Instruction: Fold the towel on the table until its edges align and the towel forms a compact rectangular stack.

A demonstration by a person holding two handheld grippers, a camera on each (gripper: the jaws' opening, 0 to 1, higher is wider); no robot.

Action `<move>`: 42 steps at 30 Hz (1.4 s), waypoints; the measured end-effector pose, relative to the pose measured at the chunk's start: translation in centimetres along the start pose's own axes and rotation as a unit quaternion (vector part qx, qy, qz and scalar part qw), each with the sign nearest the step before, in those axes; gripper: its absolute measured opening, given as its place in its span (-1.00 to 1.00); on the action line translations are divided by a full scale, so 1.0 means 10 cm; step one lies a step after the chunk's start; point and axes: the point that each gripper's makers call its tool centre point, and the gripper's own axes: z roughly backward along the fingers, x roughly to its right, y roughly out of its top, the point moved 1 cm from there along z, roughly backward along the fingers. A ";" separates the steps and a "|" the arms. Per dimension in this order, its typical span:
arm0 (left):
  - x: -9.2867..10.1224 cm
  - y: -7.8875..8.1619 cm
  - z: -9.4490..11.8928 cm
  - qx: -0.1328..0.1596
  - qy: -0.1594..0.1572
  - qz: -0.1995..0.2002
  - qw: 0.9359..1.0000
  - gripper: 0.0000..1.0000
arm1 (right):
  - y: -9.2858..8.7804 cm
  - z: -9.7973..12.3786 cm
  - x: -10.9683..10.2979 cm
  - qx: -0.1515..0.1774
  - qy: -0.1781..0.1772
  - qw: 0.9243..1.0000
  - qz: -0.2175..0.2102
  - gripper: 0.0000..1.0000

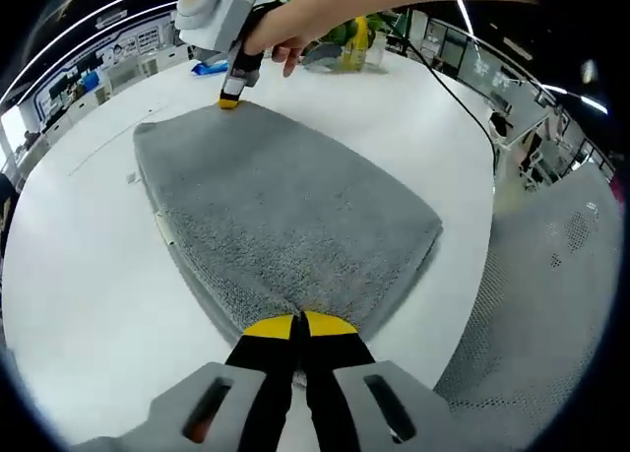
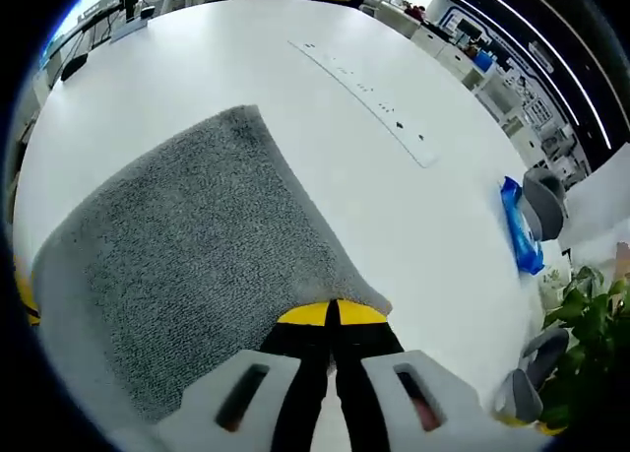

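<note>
A grey towel (image 1: 281,211) lies folded in layers on the white table (image 1: 79,275). My left gripper (image 1: 300,326) is shut, its yellow tips pinching the towel's near edge. At the far corner, a hand holds my right gripper (image 1: 228,97), its tip down on the towel. In the right gripper view the towel (image 2: 187,245) spreads away to the left, and my right gripper (image 2: 332,314) is shut on its near corner. A yellow tip of the left gripper (image 2: 22,294) peeks in at the towel's opposite end.
A blue packet (image 2: 520,226) and a green plant (image 2: 591,324) sit past the towel's far end. A black cable (image 1: 453,93) runs over the table. The table edge (image 1: 487,235) drops to grey dotted flooring (image 1: 551,285). A marked strip (image 2: 364,88) lies on the table.
</note>
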 end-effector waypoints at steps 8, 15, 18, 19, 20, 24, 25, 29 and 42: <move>0.09 0.07 -0.05 0.003 -0.007 -0.012 1.000 -0.96 | 0.02 -0.03 0.05 0.012 -0.015 1.000 -0.009 -1.00; 0.08 0.07 -0.05 0.007 -0.006 -0.007 1.000 -0.96 | 0.02 -0.01 0.08 0.037 -0.050 0.997 -0.043 -1.00; 0.09 0.07 -0.05 0.009 -0.002 -0.009 1.000 -0.96 | 0.02 0.05 0.11 0.054 -0.063 0.995 -0.049 -1.00; 0.08 0.07 -0.05 0.010 -0.002 -0.008 1.000 -0.96 | 0.04 0.10 0.14 0.064 -0.073 0.994 -0.052 -1.00; 0.08 0.07 -0.05 0.012 -0.003 -0.007 1.000 -0.96 | 0.07 0.15 0.15 0.075 -0.075 0.993 -0.053 -1.00; 0.08 0.06 -0.05 0.020 -0.003 0.002 1.000 -0.96 | 0.20 0.46 0.10 0.139 -0.052 0.987 -0.057 -1.00; 0.08 0.06 -0.05 0.022 -0.001 -0.001 1.000 -0.96 | 0.21 0.53 0.08 0.150 -0.049 0.986 -0.055 -1.00; 0.09 0.07 -0.05 0.019 0.004 -0.016 1.000 -0.96 | 0.15 0.86 -0.05 0.186 -0.030 0.979 -0.078 -1.00; 0.08 0.05 -0.04 0.051 0.003 -0.019 0.999 -0.95 | -0.37 1.70 -0.77 0.239 0.014 0.966 -0.098 -0.87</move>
